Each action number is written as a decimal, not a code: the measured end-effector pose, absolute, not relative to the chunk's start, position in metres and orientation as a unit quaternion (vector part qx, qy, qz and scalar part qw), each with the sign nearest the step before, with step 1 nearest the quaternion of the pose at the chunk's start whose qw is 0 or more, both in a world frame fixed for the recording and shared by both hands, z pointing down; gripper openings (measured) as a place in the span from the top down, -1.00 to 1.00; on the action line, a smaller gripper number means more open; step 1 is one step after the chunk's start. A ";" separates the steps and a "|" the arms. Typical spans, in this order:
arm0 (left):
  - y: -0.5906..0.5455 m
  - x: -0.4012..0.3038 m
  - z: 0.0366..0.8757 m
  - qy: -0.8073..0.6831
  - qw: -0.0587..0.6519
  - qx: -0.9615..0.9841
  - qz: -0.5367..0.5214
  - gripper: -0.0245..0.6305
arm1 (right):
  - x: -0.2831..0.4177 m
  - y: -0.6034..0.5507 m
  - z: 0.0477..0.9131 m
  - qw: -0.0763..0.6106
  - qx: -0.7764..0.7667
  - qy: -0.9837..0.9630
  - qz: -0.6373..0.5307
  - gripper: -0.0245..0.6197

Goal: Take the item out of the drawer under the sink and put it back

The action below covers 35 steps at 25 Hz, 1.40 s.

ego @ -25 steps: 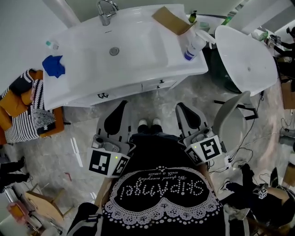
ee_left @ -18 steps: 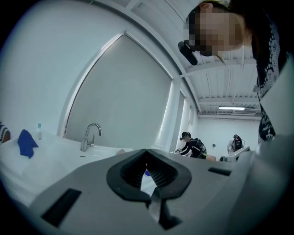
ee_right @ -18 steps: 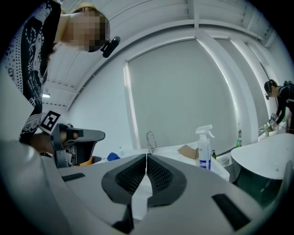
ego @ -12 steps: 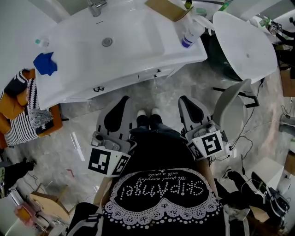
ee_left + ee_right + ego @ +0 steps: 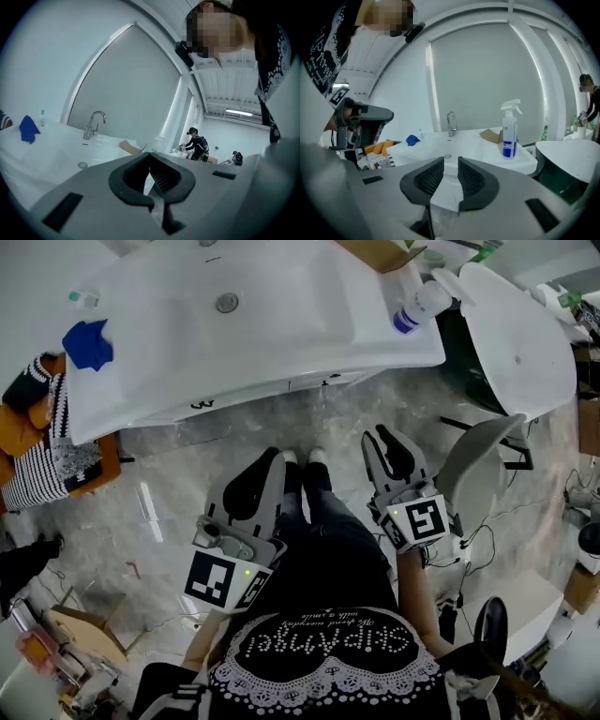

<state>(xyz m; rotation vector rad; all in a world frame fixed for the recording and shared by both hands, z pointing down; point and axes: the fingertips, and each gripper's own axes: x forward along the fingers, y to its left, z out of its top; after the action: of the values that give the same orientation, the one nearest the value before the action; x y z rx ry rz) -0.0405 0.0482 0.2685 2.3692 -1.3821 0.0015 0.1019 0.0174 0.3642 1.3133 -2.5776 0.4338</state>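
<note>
One sink (image 5: 281,343), one spray bottle (image 5: 419,307): left tool (image 5: 149,155) closed, right tool (image 5: 451,162) just opening, empty.

Head view: above the person, facing steeply down, sink (image 5: 281,324) at frame top, well apart. Left gripper view: low before the sink's front, facing up across it toward the faucet (image 5: 93,123). Right gripper view: same side, nearer level. All three share sink and blue cloth (image 5: 87,343).

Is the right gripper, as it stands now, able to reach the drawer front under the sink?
Probably yes. Only bare floor lies between the right gripper and the drawer front; its fingers have just been opening, with nothing between them.
</note>
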 end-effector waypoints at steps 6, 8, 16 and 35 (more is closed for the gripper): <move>0.060 -0.047 0.293 -0.495 0.224 0.840 0.010 0.91 | 0.095 0.016 0.413 0.126 0.449 -0.865 0.184 0.65; 0.061 -0.049 0.301 -0.492 0.231 0.840 0.011 0.91 | 0.092 0.015 0.428 0.133 0.448 -0.864 0.188 0.65; 0.063 -0.042 0.342 -0.479 0.268 0.836 0.010 0.91 | 0.083 0.001 0.463 0.152 0.454 -0.859 0.183 0.65; 0.064 -0.033 0.418 -0.473 0.361 0.804 0.013 0.91 | 0.092 -0.064 0.582 0.191 0.487 -0.824 0.216 0.60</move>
<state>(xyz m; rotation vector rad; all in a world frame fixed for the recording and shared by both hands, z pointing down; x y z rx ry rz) -0.0325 0.0637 0.4181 2.0721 -1.2180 0.0329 0.0916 -0.0637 0.5824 1.3689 -2.3145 0.6073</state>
